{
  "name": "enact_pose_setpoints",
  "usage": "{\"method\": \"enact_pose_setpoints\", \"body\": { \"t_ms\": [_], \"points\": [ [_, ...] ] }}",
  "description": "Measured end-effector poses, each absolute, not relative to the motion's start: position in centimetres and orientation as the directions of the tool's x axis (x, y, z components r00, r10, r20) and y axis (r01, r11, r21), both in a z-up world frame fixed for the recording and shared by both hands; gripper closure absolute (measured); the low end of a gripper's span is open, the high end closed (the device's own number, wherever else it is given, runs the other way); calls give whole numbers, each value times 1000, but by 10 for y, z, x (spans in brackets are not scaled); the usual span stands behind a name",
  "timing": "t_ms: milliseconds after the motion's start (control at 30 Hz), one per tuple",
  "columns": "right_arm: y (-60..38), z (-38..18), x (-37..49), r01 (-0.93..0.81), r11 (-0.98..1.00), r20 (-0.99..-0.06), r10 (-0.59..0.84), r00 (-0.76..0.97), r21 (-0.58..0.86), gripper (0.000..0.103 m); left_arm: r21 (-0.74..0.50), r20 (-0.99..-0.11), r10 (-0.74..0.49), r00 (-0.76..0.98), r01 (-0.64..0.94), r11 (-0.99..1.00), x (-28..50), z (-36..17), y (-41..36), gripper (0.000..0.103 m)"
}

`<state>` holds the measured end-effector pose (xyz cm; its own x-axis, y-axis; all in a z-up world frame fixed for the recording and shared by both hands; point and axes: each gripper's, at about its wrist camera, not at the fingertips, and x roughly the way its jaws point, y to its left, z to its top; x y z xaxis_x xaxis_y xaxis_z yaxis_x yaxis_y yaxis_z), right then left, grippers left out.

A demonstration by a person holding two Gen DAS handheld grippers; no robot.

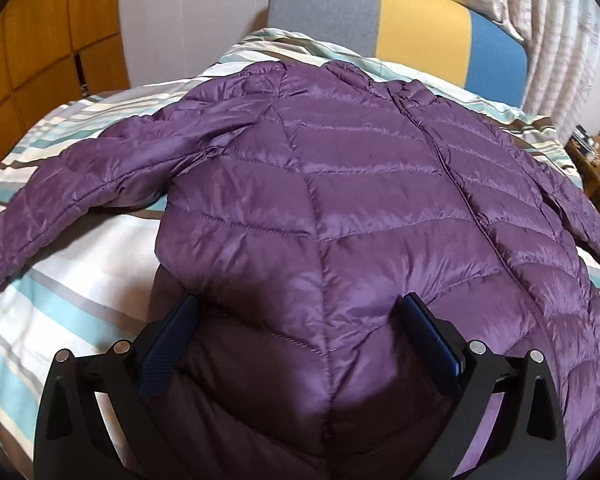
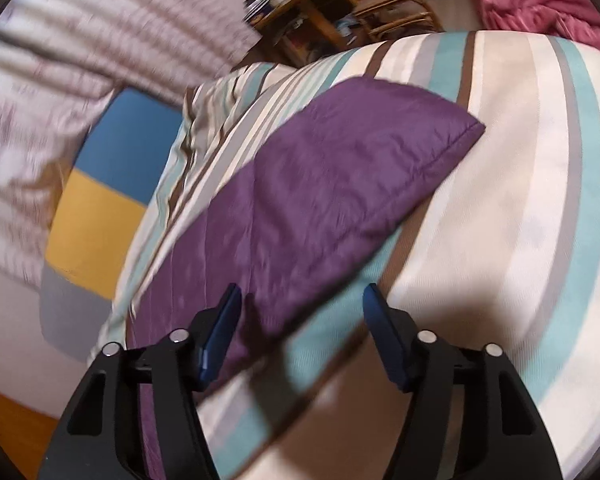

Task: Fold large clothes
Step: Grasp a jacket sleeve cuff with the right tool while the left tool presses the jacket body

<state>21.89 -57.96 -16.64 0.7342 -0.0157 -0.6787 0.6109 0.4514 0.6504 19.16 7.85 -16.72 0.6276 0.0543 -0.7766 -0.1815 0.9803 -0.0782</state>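
A purple quilted puffer jacket [image 1: 340,184] lies spread flat on a striped bed cover [image 1: 72,280], collar toward the headboard, one sleeve stretched out to the left. My left gripper [image 1: 298,308] is open, hovering over the jacket's lower hem with nothing between its fingers. In the right wrist view, the jacket's other sleeve [image 2: 320,200] lies flat on the striped cover [image 2: 520,200], cuff pointing away. My right gripper [image 2: 300,300] is open just above the sleeve's near part. The right view is blurred by motion.
A grey, yellow and blue headboard [image 1: 400,20] stands at the far end of the bed. Curtains [image 1: 540,20] hang behind it. Wooden shelves with clutter [image 2: 340,8] and a pink blanket [image 2: 540,0] lie beyond the bed. A wooden wardrobe [image 1: 40,40] is at left.
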Motion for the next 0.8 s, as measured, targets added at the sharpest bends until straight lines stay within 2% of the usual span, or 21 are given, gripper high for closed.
{"method": "enact_pose_setpoints", "body": {
  "t_ms": [100,167,233,300,400,567,800],
  "points": [
    [-586,-163,221,629,436,-674,-65,736,644,58,-26,-774,55,631,-118,993,188,-170,80,3],
    [-589,-165,225,645,430,-682,-87,726,632,80,-33,-773,38,633,-100,994,186,-170,84,3],
    [-594,-166,226,652,416,-683,-94,724,634,86,-56,-776,22,630,-104,993,186,-171,87,3],
    [-592,-162,234,654,454,-690,-111,715,605,89,-46,-776,32,629,-107,993,187,-171,86,3],
    [-573,-140,251,637,601,-686,-192,701,483,94,-25,-780,55,624,-119,993,188,-172,82,3],
    [-501,-97,279,501,836,-598,-288,748,224,94,-43,-799,44,599,-130,991,193,-176,83,3],
    [-355,-78,287,159,983,-506,-181,843,-87,95,-34,-770,72,634,-154,987,187,-175,81,3]
  ]
}}
